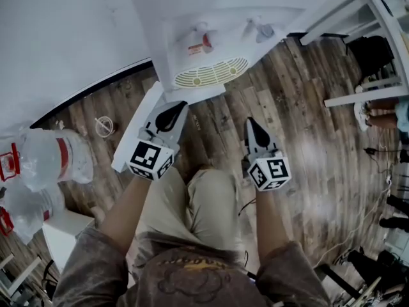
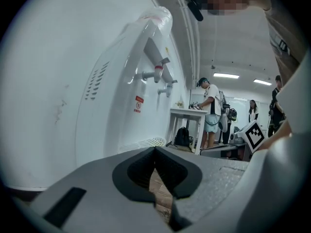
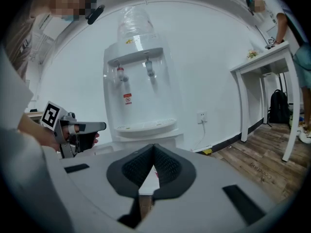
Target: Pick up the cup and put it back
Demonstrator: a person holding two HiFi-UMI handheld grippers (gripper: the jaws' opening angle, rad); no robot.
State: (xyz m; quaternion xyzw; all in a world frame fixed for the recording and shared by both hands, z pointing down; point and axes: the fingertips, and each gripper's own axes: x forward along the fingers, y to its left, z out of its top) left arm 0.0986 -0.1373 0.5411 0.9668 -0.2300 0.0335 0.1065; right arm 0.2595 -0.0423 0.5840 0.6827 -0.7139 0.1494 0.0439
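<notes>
Here, a white water dispenser (image 1: 204, 37) stands on wood-plank floor (image 1: 300, 126).

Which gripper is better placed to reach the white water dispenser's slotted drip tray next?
Left, probably. In the head view the left gripper sits just below the slotted white drip tray; the right gripper is farther off. Both are shut and empty.

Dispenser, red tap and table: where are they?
Dispenser (image 3: 146, 96): right gripper view, on its white front panel.
Red tap (image 3: 120, 74): right gripper view, on its handle.
Table (image 3: 260, 58): right gripper view, on the edge of its top.
</notes>
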